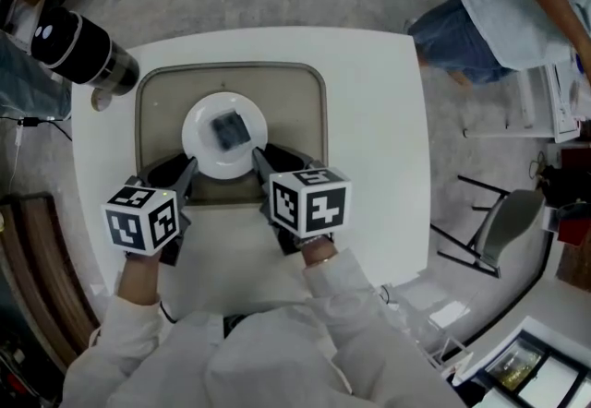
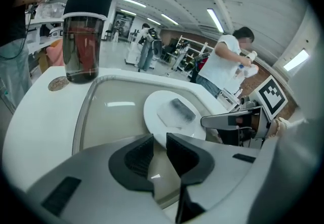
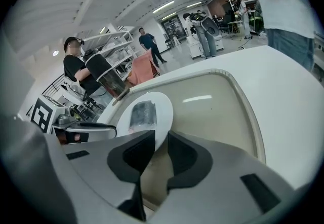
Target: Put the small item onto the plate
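Head view: left gripper (image 1: pixel 188 166) and right gripper (image 1: pixel 259 155), fingers slightly apart and empty, flank a round white plate (image 1: pixel 199 153) bearing a small dark block (image 1: pixel 230 128), on a beige tray (image 1: pixel 297 120) atop a white table (image 1: pixel 379 129).

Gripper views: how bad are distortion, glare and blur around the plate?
Left gripper view: strong fisheye bending, dark corners, ceiling-light glare on the tray, plate sharp enough. Right gripper view: same bending, a glare streak on the tray, background soft. Head view: even light, small item slightly blurred.
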### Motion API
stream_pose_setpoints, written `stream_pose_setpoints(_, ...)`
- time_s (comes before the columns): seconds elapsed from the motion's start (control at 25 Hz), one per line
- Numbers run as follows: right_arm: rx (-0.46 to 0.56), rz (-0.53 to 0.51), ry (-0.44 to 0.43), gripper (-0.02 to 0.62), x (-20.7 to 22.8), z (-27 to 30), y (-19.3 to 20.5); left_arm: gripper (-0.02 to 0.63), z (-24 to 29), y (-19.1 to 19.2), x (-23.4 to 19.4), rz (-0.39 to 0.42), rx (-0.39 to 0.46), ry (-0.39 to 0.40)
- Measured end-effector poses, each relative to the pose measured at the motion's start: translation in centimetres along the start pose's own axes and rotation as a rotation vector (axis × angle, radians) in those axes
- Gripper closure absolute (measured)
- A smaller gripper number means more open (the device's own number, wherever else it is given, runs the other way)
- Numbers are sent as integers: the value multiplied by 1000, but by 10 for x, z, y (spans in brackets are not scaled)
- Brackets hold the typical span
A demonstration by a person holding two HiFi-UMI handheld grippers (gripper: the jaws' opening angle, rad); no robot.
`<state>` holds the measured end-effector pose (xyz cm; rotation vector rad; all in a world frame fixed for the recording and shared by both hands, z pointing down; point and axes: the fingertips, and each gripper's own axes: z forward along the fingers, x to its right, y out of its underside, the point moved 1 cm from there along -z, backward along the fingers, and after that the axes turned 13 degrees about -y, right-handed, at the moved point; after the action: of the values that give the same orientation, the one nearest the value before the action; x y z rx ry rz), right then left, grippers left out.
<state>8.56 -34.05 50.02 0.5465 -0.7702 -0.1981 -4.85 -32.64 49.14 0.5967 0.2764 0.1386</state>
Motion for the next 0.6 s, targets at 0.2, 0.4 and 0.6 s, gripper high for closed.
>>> stream_pose_setpoints(0.2,9,14,-7,523,-2,0,-1,541,-2,-3,-1,16,11,7)
stream_pose_setpoints(0.4,3,-11,-2,520,0,-3,-4,541,-3,-4,-4,34,21,-2)
stream_pose_setpoints(0.6,36,-47,47,509,0,-16,-7,540,-15,-3,-13,41,47,-33)
